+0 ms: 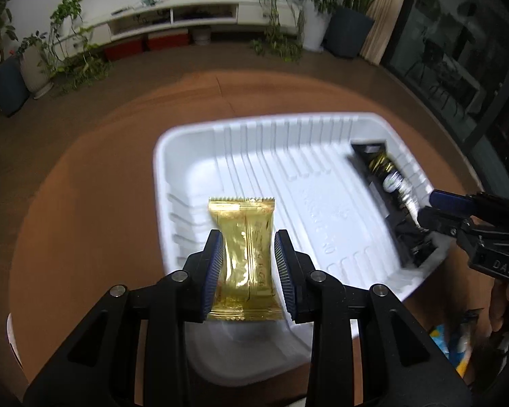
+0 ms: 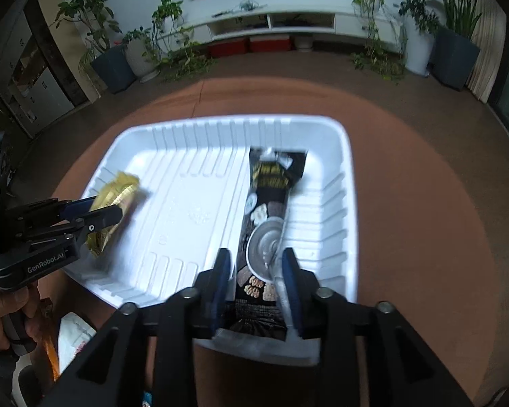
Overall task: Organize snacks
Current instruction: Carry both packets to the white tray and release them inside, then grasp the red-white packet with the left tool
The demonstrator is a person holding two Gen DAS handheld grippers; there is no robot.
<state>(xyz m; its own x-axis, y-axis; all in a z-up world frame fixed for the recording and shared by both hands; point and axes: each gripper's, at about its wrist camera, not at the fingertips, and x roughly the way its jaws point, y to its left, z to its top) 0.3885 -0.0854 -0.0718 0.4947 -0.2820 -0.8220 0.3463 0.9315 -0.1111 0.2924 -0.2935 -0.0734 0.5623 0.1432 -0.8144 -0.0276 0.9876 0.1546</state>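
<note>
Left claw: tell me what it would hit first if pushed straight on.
Probably the white tray's ribbed floor: the left claw holds the gold packet above it, pointing down. Depth unclear.

Potted plants (image 2: 112, 51) flank a white wall cabinet (image 2: 271, 22) beyond the round brown table (image 2: 424, 237).

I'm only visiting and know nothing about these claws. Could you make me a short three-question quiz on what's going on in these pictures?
1. True or false: the gold packet is pinched between the pads of the left claw.
2. Where does the black packet lie in the white tray? A) along the right side B) in the middle C) outside it
3. Fill in: the right claw has its pads on either side of the black packet, but they look ____ of it.

Key: 1 true; 2 A; 3 clear.
</note>
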